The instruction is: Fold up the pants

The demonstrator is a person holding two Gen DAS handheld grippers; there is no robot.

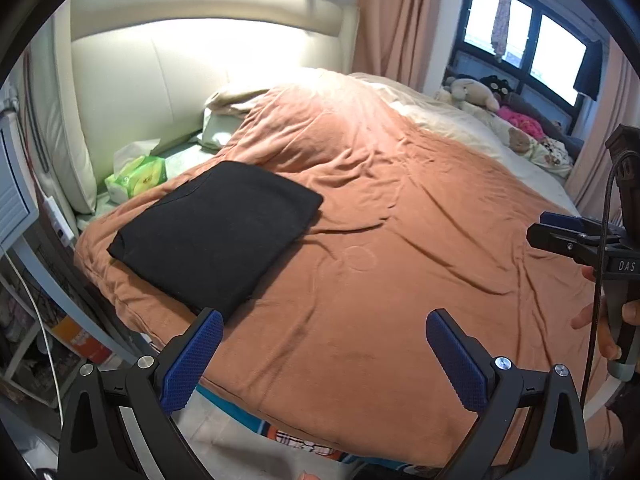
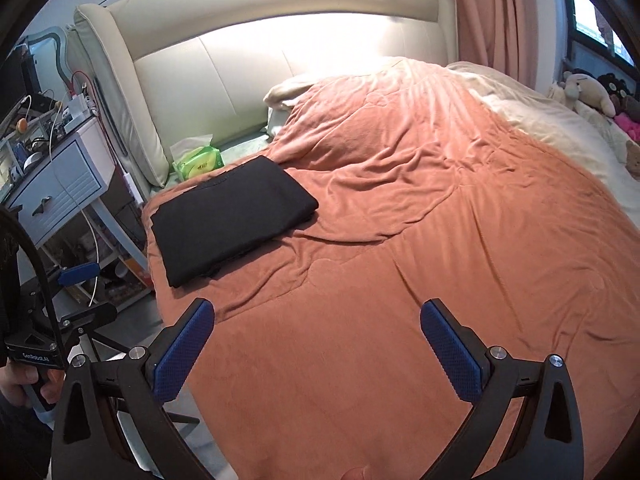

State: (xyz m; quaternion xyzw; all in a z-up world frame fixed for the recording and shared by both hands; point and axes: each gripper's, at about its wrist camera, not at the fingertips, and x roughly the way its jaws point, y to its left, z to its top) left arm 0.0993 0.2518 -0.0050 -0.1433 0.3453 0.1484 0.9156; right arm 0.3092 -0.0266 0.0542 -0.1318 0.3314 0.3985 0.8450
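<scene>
The black pants (image 1: 218,232) lie folded into a flat rectangle on the orange blanket (image 1: 400,240), near the bed's left edge. My left gripper (image 1: 324,356) is open above the blanket's near edge, with nothing between its blue pads, and the pants lie just beyond its left finger. My right gripper (image 2: 316,348) is also open and empty over the blanket (image 2: 400,260), well back from the folded pants (image 2: 232,216). The right gripper (image 1: 580,236) shows side-on at the right edge of the left wrist view, and the left gripper (image 2: 76,280) at the left edge of the right wrist view.
A green tissue pack (image 1: 136,178) sits by the cream headboard (image 1: 180,72) behind the pants. A blue-white nightstand (image 2: 60,184) with cables stands left of the bed. Stuffed toys (image 1: 480,92) lie under the window at the far side. A pillow (image 1: 224,120) pokes out from under the blanket.
</scene>
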